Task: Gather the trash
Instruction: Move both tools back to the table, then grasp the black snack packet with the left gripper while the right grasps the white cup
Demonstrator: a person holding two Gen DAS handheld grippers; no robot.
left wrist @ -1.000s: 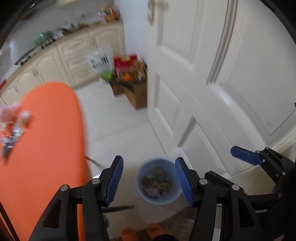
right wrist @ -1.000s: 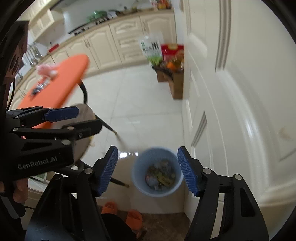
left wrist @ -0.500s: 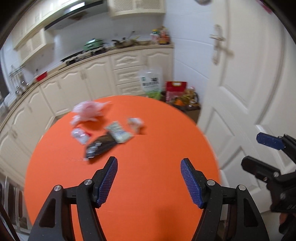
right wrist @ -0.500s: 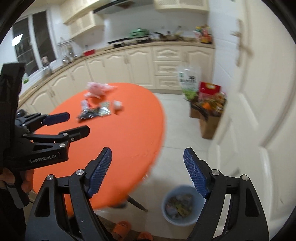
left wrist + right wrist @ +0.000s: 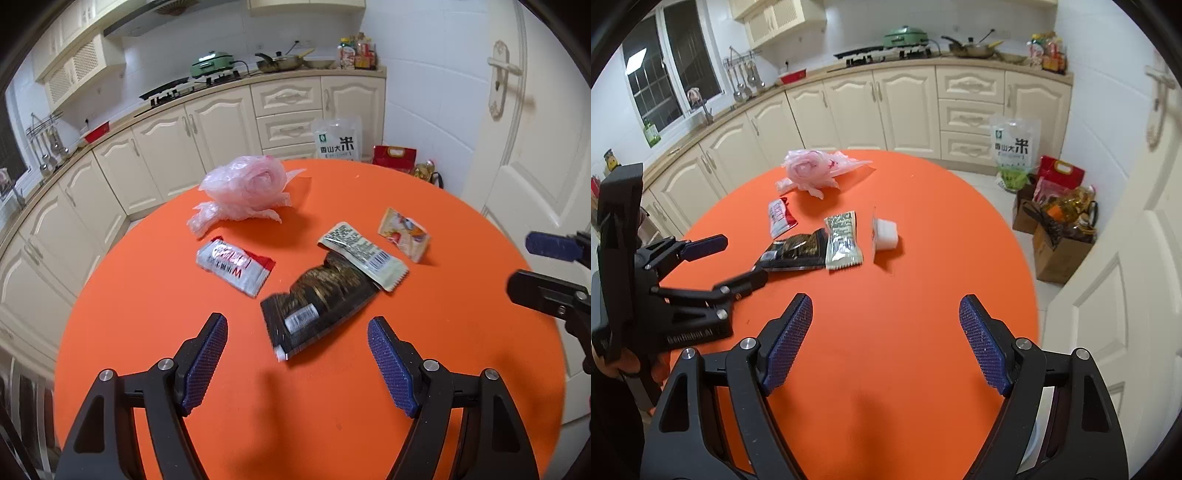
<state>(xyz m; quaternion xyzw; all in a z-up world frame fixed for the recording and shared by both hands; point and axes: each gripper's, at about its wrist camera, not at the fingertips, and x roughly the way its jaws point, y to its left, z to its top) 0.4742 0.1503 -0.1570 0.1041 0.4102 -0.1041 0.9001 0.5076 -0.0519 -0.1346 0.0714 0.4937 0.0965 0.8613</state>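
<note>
Trash lies on a round orange table (image 5: 332,406) (image 5: 923,206). A crumpled pink plastic bag (image 5: 245,184) (image 5: 809,171) sits at the far side. Nearer lie a red-and-white wrapper (image 5: 234,264) (image 5: 779,216), a black snack packet (image 5: 319,301) (image 5: 798,253), a pale green printed sachet (image 5: 364,254) (image 5: 843,240) and a small white-and-orange packet (image 5: 404,232) (image 5: 884,233). My left gripper (image 5: 297,363) (image 5: 727,258) is open and empty, just short of the black packet. My right gripper (image 5: 886,343) (image 5: 539,264) is open and empty over the table's near right part.
Cream kitchen cabinets (image 5: 207,133) and a counter with a stove run behind the table. A rice bag (image 5: 1012,151) and boxes of groceries (image 5: 1060,221) stand on the floor at the right. A white door (image 5: 1137,258) is close on the right.
Both grippers have swung up from the blue bin on the floor to the table top. They have moved closer to the trash. Both stay open and empty.
</note>
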